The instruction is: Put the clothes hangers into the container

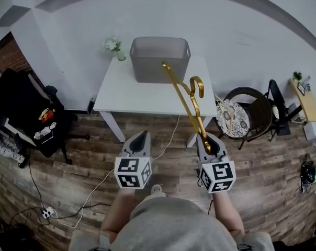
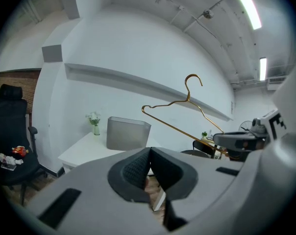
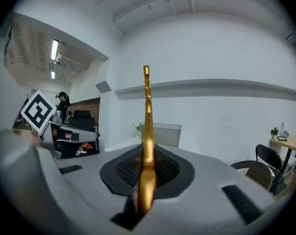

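Note:
A gold clothes hanger point(image 1: 185, 95) juts forward from my right gripper point(image 1: 206, 142), which is shut on one end of it; the hook curls at the upper right. In the right gripper view the gold hanger point(image 3: 147, 146) stands upright between the pads. The left gripper view shows the hanger point(image 2: 187, 114) in the air to the right. My left gripper point(image 1: 140, 138) is shut and holds nothing; its jaws point(image 2: 149, 168) meet. A grey container point(image 1: 160, 58) stands on the white table point(image 1: 121, 90) ahead, the hanger's far tip reaching over its front rim.
A small vase of white flowers point(image 1: 114, 47) stands left of the container. A round chair point(image 1: 243, 116) with more hangers is at the right of the table. A black office chair point(image 1: 27, 114) is at the left. Cables trail across the wooden floor point(image 1: 85, 192).

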### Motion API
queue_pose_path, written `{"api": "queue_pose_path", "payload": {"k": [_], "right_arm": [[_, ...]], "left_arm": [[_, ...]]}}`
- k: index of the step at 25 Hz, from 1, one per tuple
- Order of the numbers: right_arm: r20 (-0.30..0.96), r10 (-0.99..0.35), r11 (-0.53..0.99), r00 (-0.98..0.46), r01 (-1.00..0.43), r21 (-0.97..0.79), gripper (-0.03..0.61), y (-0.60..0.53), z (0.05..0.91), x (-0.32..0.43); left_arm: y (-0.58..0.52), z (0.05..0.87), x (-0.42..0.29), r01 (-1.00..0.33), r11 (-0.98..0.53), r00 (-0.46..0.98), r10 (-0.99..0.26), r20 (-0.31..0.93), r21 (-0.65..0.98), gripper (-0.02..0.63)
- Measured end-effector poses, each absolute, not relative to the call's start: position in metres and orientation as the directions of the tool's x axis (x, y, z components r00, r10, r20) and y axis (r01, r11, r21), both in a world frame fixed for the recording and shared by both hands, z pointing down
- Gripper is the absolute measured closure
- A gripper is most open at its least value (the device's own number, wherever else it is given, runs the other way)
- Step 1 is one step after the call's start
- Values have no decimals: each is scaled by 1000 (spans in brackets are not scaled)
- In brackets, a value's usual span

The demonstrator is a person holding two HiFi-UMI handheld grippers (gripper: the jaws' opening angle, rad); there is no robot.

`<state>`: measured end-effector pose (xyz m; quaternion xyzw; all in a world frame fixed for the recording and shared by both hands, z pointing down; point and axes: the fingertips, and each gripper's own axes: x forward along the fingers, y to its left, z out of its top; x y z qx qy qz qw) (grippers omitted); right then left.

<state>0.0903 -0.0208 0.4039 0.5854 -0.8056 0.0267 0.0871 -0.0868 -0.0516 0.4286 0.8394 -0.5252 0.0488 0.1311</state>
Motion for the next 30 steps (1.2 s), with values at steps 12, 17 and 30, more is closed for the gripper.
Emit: {"api": "queue_pose_path", "payload": {"k": [12,17,30], "right_arm": [[182,-942,298,-283,-952,62,543,-111,405,72],[189,-940,302,-284,-951,71,543,-137,404,70],[232,-916,359,-326,-926,116,543,-223,411,82]], "left_arm": [[-144,427,-109,-889,-425,454,-864,217,170,607],[-169,427,-112,-889,-425,455,-863,219,172,607],[-236,438,-108,-905,-390,421,-875,238,167,607]]}}
